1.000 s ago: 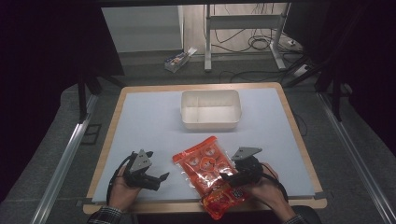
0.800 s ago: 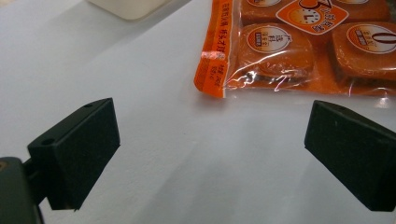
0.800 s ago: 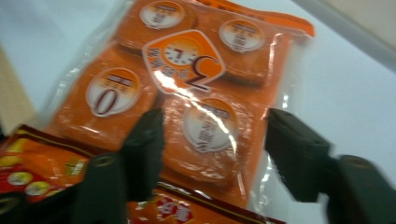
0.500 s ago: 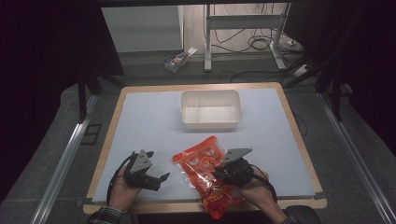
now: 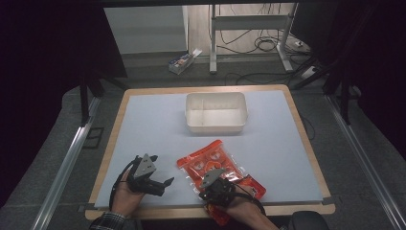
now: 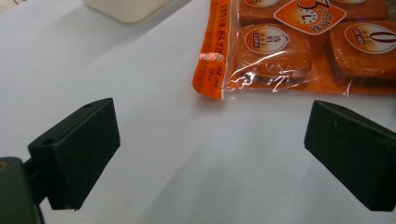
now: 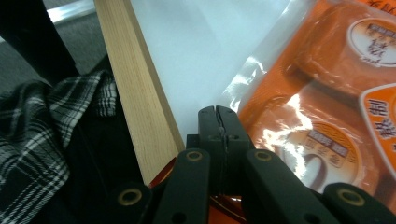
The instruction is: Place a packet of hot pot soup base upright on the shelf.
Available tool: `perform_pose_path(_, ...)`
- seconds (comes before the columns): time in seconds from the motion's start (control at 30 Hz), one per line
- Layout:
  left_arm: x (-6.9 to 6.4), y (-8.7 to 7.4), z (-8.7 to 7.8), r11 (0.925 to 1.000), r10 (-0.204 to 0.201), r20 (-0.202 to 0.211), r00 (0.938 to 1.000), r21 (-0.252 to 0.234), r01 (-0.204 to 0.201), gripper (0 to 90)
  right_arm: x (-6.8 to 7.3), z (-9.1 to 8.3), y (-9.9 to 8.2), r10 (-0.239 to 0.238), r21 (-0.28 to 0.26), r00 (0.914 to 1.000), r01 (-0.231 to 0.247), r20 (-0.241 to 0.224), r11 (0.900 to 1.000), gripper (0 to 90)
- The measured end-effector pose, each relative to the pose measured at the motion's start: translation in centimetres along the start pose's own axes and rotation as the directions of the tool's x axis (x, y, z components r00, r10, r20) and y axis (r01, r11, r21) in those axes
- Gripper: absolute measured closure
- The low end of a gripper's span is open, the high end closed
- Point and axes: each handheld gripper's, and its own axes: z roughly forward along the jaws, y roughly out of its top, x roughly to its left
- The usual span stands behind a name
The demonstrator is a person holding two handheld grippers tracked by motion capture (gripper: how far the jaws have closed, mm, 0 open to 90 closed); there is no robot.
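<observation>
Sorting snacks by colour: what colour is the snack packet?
Orange snack packet, best in the left gripper view.

place: lab-like recording workspace | signs: wood-edged pale blue work board (image 5: 158, 124) on a grey carpeted floor (image 5: 62, 120) | far: metal desk legs (image 5: 249, 38) over loose black cables (image 5: 268, 45) | sides: aluminium rails (image 5: 67, 158), dark surround

Table (image 5: 143, 120): pale blue-grey mat with wooden border. Lying directly on it: white two-compartment tray (image 5: 216, 112) at far centre; orange snack packet (image 5: 210, 160) near front edge
</observation>
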Motion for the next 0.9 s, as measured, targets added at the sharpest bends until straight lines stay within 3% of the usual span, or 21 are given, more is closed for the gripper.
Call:
perform_pose_path(0.13,0.0,0.0,-0.1,1.0000,0.000,-0.001,1.0000,-0.004,0.000,3.4,0.2,0.0,0.1,-0.020,0.016,0.9995,0.019,0.024,0.9997,89.3)
perform_pose_path(0.43,-0.1,0.0,-0.1,1.0000,-0.001,-0.002,1.0000,-0.003,0.001,3.6,-0.3,-0.3,-0.3,-0.030,0.046,0.9992,0.029,0.026,0.9985,89.6)
perform_pose_path(0.77,0.0,0.0,-0.1,1.0000,-0.001,-0.002,1.0000,-0.005,0.001,3.8,-1.7,-1.5,-1.5,0.013,0.075,0.9995,-0.015,0.027,0.9971,89.5)
perform_pose_path(0.9,0.0,0.0,-0.1,1.0000,-0.003,0.000,1.0000,-0.004,0.003,3.8,-2.3,-2.2,-2.2,0.030,0.083,0.9984,-0.034,0.048,0.9960,89.6)
